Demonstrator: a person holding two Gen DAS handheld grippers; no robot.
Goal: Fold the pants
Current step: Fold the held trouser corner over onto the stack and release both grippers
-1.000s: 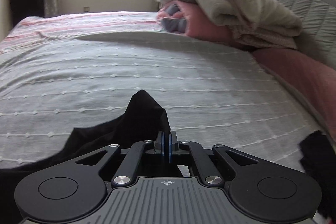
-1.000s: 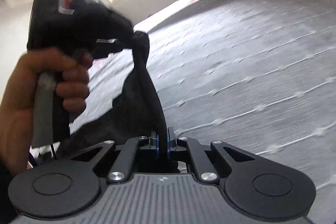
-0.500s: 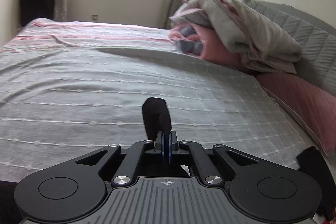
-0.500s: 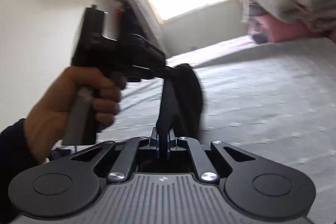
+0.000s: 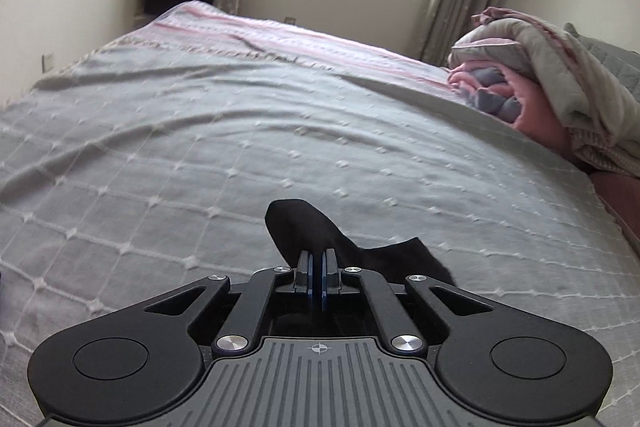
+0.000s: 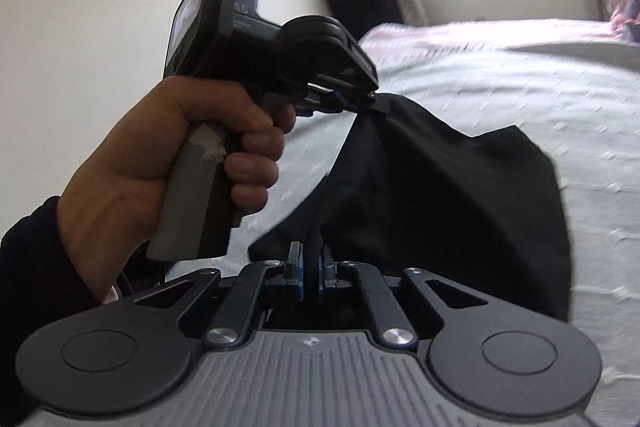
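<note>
The black pants (image 6: 440, 195) hang in the air above the grey bed (image 5: 248, 147), pinched at 2 points: the left gripper (image 5: 318, 269) has its jaws clamped together on a bunched edge, and the right gripper (image 6: 311, 267) has its jaws clamped on another edge close by. The cloth sags between the grips in a loose bag, so laying it down now would likely trap creases. A thin pinch could slip and drop a corner.
</note>
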